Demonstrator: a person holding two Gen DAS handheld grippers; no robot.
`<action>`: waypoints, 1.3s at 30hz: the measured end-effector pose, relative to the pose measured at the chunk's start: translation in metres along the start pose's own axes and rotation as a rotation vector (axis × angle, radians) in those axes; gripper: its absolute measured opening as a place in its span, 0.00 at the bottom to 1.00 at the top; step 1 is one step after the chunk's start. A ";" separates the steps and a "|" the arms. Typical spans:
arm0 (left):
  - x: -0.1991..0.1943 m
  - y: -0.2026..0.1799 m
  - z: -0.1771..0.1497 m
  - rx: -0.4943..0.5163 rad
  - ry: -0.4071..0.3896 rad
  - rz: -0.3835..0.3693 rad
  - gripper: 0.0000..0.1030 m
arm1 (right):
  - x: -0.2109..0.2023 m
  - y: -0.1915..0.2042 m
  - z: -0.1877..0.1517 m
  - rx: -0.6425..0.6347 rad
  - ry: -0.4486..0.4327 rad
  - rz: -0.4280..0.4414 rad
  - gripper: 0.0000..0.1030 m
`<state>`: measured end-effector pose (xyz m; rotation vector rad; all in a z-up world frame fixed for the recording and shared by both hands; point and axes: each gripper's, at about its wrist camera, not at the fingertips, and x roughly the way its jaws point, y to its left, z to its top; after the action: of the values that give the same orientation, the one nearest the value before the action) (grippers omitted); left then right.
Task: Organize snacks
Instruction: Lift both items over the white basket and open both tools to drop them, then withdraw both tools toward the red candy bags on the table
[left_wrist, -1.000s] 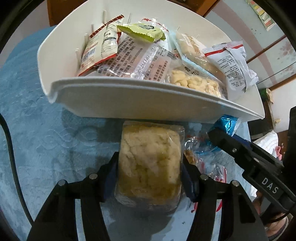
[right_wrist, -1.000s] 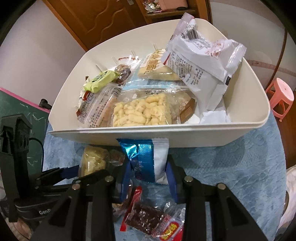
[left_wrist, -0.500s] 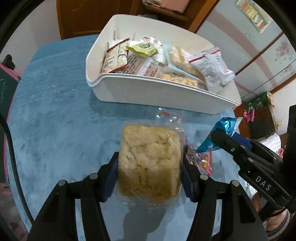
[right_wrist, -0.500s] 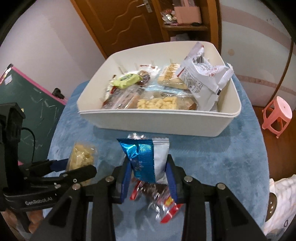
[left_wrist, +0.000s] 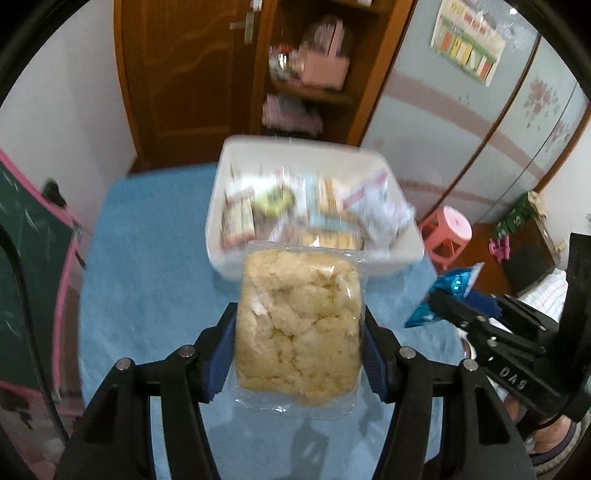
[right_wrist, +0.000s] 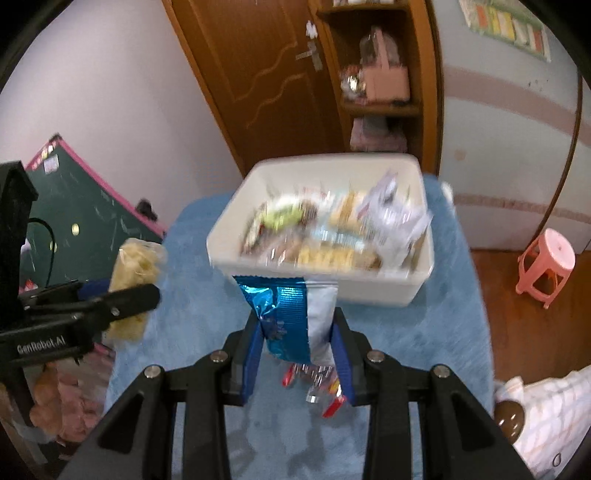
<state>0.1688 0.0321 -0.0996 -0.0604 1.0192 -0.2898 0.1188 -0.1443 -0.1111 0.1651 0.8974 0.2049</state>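
left tool (left_wrist: 299, 345) is clamped on a clear-wrapped pale crumbly cake (left_wrist: 298, 328), blue pads pressing both long sides, pack lifted clear of the desk (left_wrist: 147, 258) and upright between the fingers. right tool (right_wrist: 298, 354) is pinching a blue-and-white foil packet (right_wrist: 291, 317) the same way, packet standing up out of the pads, also off the desk. from the left camera the right tool shows at the right edge with the foil packet sticking out of it; from the right camera the left tool shows at the left edge with the cake pack in it. the two tools are side by side, apart, not touching.

white bin (right_wrist: 369, 291) sits toward the far edge of the blue-covered desk, already holding a mix of snack packs: a big white pouch (right_wrist: 395, 218) at its right end, a green wrapper (right_wrist: 280, 218) to the left, a yellowish pack along the near wall. contents are motion-blurred, can't read more. one red-and-clear snack wrapper (right_wrist: 317, 384) lies on the desk near the front edge, under the right tool.

pink stool (right_wrist: 546, 262) on the floor off the desk's right side.
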 end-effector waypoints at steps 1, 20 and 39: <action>-0.007 -0.001 0.011 0.008 -0.023 0.007 0.57 | -0.006 -0.001 0.009 0.001 -0.018 -0.001 0.34; 0.014 -0.015 0.169 0.113 -0.165 0.110 0.57 | -0.012 -0.007 0.149 -0.017 -0.193 -0.085 0.35; 0.092 0.012 0.169 0.059 0.021 0.093 0.82 | 0.061 -0.031 0.141 0.063 -0.047 -0.133 0.64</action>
<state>0.3597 0.0053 -0.0888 0.0430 1.0307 -0.2357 0.2697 -0.1673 -0.0779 0.1672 0.8649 0.0494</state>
